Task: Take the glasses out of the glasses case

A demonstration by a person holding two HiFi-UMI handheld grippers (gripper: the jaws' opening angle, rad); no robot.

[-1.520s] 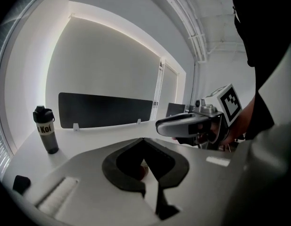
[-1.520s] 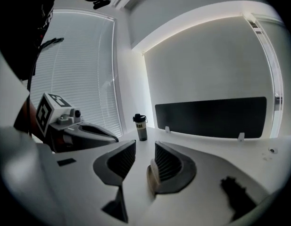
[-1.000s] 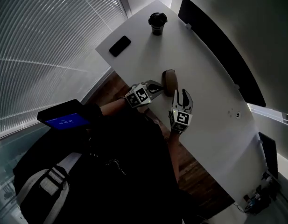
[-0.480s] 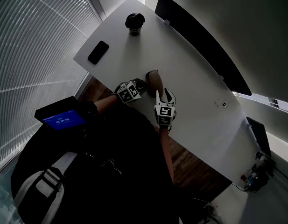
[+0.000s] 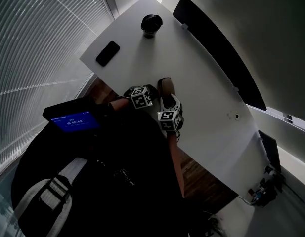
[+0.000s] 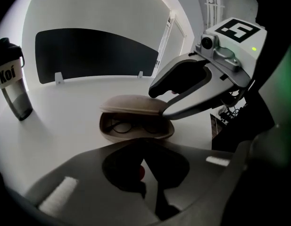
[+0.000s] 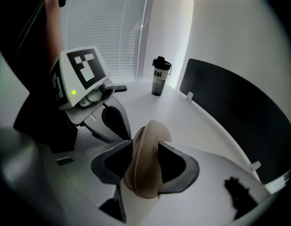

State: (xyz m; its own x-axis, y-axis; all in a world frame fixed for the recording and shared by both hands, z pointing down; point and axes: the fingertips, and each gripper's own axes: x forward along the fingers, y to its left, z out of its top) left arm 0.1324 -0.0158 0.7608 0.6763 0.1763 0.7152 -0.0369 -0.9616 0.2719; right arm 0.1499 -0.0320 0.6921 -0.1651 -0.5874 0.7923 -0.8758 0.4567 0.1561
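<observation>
Straddles the ajar glasses case (image 6: 131,108) with the right gripper's (image 7: 145,147) just-widened jaws, perhaps grazing it, and points the left gripper's (image 6: 145,150) spread, unladen jaws at the glasses (image 6: 136,125).

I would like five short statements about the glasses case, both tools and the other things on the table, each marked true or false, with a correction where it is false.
1. The glasses lie inside the glasses case. True.
2. The glasses case is fully shut. False: its lid is ajar, and the glasses show through the gap.
3. The glasses case stands between the jaws of the right tool. True; these jaws have just been opening.
4. The left tool grips the phone. False: its jaws are apart and empty, and the phone lies well away from it.
5. The bottle lies on its side. False: it stands upright.
</observation>
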